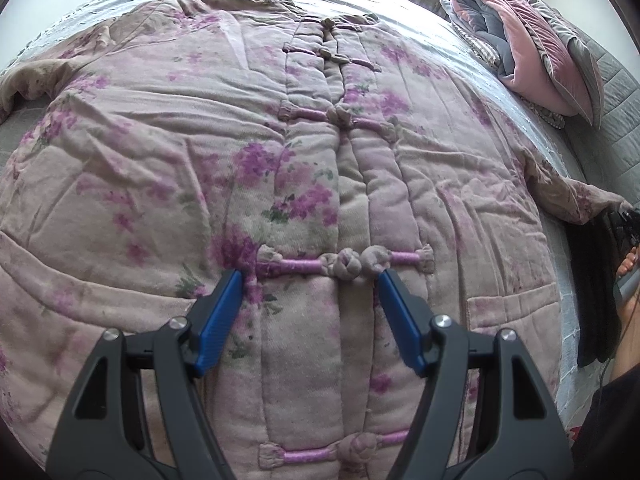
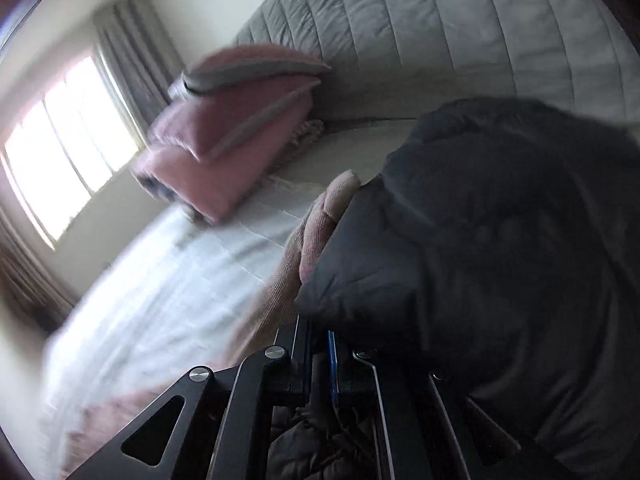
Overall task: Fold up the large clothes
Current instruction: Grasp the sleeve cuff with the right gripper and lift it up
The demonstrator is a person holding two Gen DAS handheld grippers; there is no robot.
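Bedroom scene: a bed with a pale quilted cover (image 1: 616,132) fills both views. Spread flat across it lies a large padded floral jacket (image 1: 168,168), pink with purple blossoms, front side up, its knotted cloth fastenings (image 1: 348,266) running down the middle. From the left wrist, the left gripper (image 1: 310,280) hangs just above the jacket with its blue-padded jaws parted and empty, one pad to each side of the centre seam near a knot. Folded pink and grey bedding (image 1: 528,48) sits at the far right corner. Only the blurred right wrist view shows the window (image 2: 68,152) and a dark quilted garment (image 2: 480,240) bunched over the right gripper (image 2: 326,344), whose jaws are closed together; whether they pinch cloth is unclear.
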